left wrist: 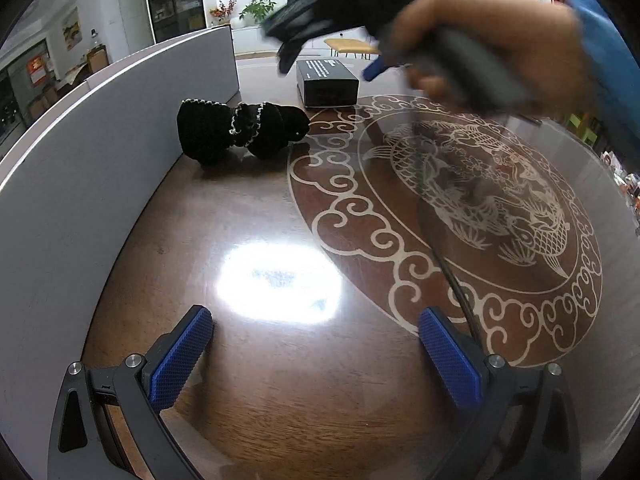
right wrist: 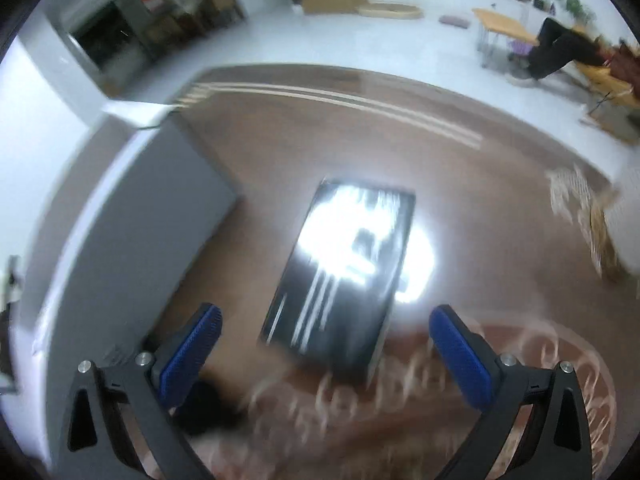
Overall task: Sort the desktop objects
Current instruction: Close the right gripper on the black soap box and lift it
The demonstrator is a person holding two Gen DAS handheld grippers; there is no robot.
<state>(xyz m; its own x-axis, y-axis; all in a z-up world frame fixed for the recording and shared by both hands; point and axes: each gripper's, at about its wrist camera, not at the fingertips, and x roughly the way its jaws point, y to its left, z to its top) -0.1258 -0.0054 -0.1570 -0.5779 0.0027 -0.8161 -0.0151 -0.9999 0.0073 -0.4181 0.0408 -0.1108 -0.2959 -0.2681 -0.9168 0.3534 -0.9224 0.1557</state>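
Only left view: black knit item (left wrist: 240, 130); black box (left wrist: 327, 82) in both.

A glossy brown wooden table (left wrist: 248, 360) with a cream fish-and-cloud inlay carries 1 black rectangular box (left wrist: 327, 82) and 1 black knitted, silver-trimmed fabric item (left wrist: 240, 130), apart.

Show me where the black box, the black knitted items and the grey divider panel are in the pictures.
black box (right wrist: 344, 276): right wrist view, on its glossy top face.
black knitted items (left wrist: 240, 130): left wrist view, on the middle of the pile.
grey divider panel (left wrist: 80, 184): left wrist view, on its flat side.
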